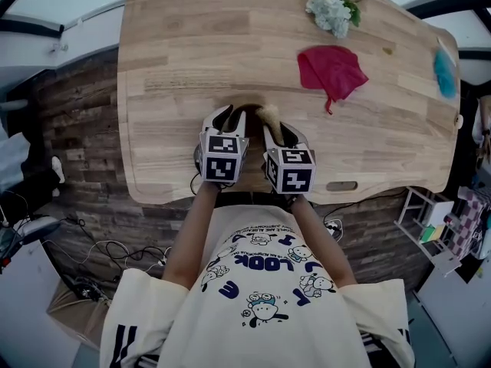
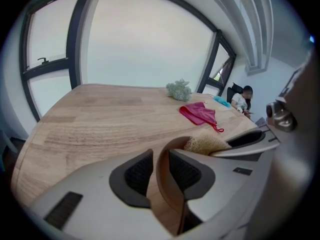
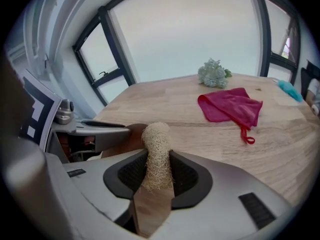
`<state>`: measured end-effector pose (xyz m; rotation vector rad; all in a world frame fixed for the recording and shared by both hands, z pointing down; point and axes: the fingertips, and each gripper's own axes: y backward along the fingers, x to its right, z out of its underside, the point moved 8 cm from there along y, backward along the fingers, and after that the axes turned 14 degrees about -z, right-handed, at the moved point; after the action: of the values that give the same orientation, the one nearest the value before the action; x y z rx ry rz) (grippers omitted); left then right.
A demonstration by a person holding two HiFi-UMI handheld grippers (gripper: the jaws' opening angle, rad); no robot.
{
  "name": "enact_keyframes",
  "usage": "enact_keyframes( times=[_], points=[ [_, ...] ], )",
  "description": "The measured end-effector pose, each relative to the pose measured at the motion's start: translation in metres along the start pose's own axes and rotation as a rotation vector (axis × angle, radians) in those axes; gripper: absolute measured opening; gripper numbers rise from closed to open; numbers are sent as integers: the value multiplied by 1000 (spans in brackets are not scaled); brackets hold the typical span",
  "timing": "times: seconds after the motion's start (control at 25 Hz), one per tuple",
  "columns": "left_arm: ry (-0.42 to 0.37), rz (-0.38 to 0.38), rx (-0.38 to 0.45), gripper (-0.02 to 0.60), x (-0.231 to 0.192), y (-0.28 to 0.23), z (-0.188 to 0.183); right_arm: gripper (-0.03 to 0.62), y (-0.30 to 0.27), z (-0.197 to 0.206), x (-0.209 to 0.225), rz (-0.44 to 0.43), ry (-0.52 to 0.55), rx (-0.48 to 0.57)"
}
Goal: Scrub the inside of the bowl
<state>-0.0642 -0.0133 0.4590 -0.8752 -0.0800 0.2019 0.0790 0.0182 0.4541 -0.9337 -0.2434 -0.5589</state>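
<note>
Left tongs (image 2: 161, 170): jaws wide apart. The rim of the bowl (image 2: 165, 189) stands up between them but is not pinched. The left pad is clear of the rim and the right pad is just beside it, on the bowl's inner side.
Right tongs (image 3: 157, 171): closed on a loofah scrubber (image 3: 156, 154), which sticks out past the pads.
Bowl: brown wood, at the near edge of the table (image 1: 192, 52). It sits right under the tips of both tongs, which hide most of it from above.
Scrubber tip: at the bowl's rim, just beside the right jaw of the left tongs.
The two tongs: side by side and close together, both angled down at the bowl.
Red cloth (image 1: 331, 71): lying flat on the table beyond the right tongs, well apart from them.
Bunch of pale flowers (image 1: 330, 10): farther out, past the cloth.
Blue thing (image 1: 443, 71): at the table's edge, far to the right of the right tongs. I cannot tell what it is.
</note>
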Motion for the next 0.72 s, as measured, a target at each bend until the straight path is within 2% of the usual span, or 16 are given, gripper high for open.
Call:
enact_keyframes(
  times=[0.2,0.4,0.52,0.64,0.72],
  points=[
    [-134,27,16,129,4,2,-3,133,0,-10,5,-72,165,-76],
    [-245,61,-26,129,10,-2,2,133,-4,-13,6,-156,244,-136],
    [-244,66,-40,124,9,-4,4,133,-5,-14,6,-185,282,-157],
    [-222,73,-43,83,10,-4,5,133,-7,-16,5,-195,310,-159],
    [-214,74,-41,81,10,-4,5,133,-7,-17,3,-192,315,-167]
  ],
)
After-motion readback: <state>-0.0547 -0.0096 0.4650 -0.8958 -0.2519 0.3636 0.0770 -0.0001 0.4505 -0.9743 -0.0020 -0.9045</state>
